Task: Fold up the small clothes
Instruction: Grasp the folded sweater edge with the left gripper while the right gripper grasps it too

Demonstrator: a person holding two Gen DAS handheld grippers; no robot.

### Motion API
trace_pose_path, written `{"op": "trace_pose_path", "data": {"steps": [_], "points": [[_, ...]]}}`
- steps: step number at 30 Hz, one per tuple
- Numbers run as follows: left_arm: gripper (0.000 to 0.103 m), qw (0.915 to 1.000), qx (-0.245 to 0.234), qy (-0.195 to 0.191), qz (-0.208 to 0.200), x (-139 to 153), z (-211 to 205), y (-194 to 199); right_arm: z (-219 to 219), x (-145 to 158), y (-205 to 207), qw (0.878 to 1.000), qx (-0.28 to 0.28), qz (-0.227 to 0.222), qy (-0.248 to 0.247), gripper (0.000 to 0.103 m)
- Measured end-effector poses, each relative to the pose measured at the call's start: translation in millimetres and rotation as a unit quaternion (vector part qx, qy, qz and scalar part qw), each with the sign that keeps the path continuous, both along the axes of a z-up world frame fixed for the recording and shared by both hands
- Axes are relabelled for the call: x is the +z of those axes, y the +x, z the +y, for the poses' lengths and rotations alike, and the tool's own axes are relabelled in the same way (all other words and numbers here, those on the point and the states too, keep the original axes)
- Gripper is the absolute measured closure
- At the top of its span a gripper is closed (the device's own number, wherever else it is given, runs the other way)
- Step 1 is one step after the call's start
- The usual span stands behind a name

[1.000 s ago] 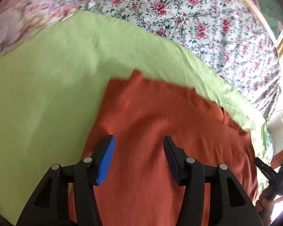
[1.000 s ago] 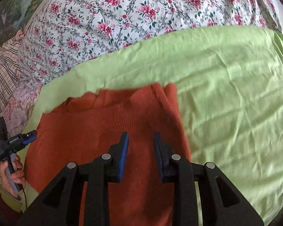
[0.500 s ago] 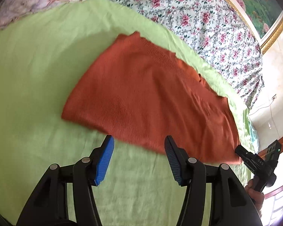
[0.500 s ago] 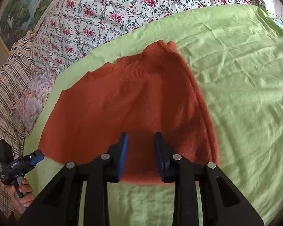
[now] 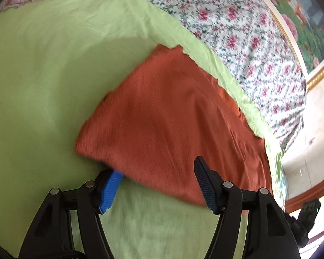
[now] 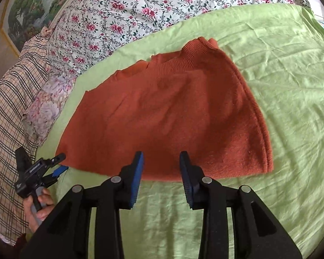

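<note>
- Both claws sit at the near hem of the rust-orange knit garment (image 6: 162, 116), one toward each end of that edge, and the coming move turns on this: the cloth lies ahead of and beyond each claw, its long axis running left to right across the bed.
- Left claw (image 5: 157, 179) stands wide, its jaws having just been opening; the near-left corner of the garment lies over its left pad (image 5: 110, 185) and the hem runs between the jaws, yet the pads do not press on it.
- Right claw (image 6: 161, 172) is narrower but also parted, its jaws having just been opening as well; the hem lies just beyond its fingertips, with bare green sheet (image 6: 291, 86) showing under the gap, so nothing is held.
- Garment position: flat on the green sheet, ribbed neck edge at the far side next to the flowered quilt (image 6: 140, 10), right side seam curving down to the near-right corner.
- Judging by reach, the left claw is nearer its grip point, being already at the corner; the right would need to go slightly forward to take the hem.
- A hand (image 6: 37, 207) carrying the left claw shows at the left in the right wrist view, beside the checked fabric (image 6: 8, 118).
</note>
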State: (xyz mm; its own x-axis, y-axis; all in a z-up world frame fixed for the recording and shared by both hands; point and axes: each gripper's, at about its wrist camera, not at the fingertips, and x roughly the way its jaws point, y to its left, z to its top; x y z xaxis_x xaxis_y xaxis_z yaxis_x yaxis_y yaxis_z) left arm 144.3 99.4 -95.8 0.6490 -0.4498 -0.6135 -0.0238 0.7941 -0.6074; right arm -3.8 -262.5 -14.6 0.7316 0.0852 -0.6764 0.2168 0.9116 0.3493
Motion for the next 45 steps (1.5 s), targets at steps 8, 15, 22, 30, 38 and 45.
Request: {"op": "trace_pose_path", "data": {"steps": [8,15,22,30,38,45], "points": [[0.082,0.9990,0.030,0.034,-0.002,4,-5,31,-1,-3,6,1.000,0.000,0.000,0.007,0.067],[0.095,0.9912,-0.008,0.108,-0.076,55,-47,20,-18,3,14,1.000,0.002,-0.008,0.021,0.067],[0.097,0.9734,-0.099,0.148,-0.144,100,-133,3,-45,12,29,0.998,0.009,-0.011,0.059,0.067],[0.097,0.9411,-0.183,0.249,-0.138,60,-234,1,-47,22,79,0.990,0.073,0.003,0.120,0.035],[0.097,0.9326,-0.189,0.264,-0.158,58,-233,-10,-11,-11,178,0.969,0.153,0.084,0.177,0.026],[0.097,0.9285,-0.200,0.260,-0.173,75,-235,-18,21,-28,244,0.961,0.190,0.110,0.170,0.082]]}}
